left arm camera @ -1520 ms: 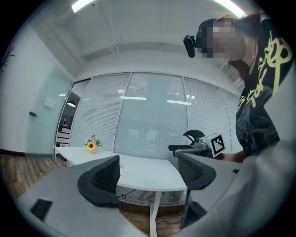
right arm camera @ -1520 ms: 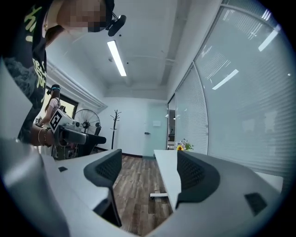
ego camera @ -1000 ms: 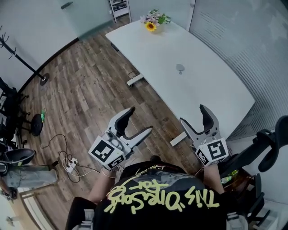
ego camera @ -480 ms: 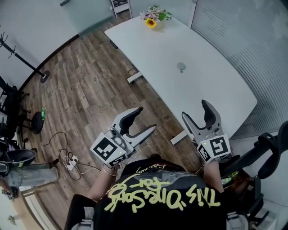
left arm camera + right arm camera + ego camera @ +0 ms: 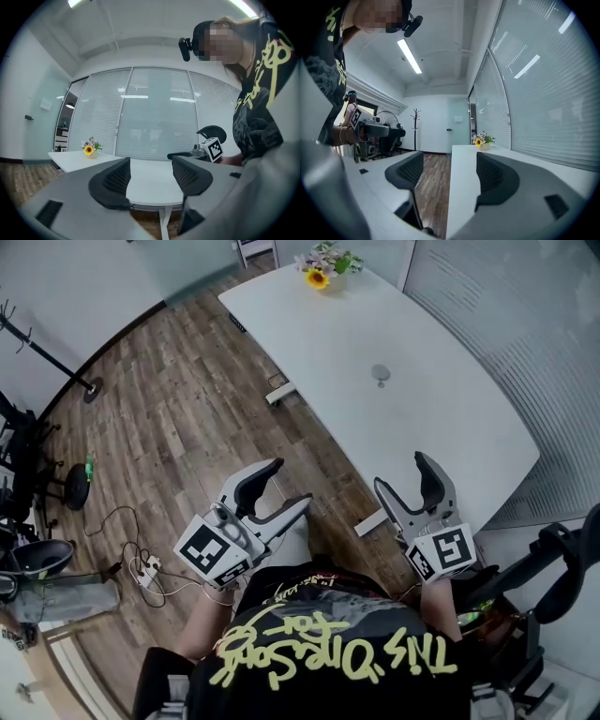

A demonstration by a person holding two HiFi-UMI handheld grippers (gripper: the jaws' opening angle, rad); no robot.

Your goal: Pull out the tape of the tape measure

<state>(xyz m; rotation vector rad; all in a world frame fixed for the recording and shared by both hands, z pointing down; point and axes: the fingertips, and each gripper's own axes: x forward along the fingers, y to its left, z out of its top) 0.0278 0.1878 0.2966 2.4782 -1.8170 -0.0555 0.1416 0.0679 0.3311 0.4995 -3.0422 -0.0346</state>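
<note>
A small grey round object, which may be the tape measure, lies alone on the white table, well ahead of both grippers. My left gripper hangs over the wooden floor just off the table's near corner. It is open with nothing between its jaws, which have just been closing a little. In the left gripper view the left gripper points level at the table's edge. My right gripper is open and empty at the table's near edge. In the right gripper view the right gripper looks along the table's long edge.
A vase of flowers stands at the table's far end. A coat stand and a power strip with cables are on the floor to the left. A black office chair is close at my right. Blinds cover the glass wall beyond the table.
The left gripper's jaws stand narrower than a second ago. The right gripper has shifted slightly, and both remain empty near the table's corner.
</note>
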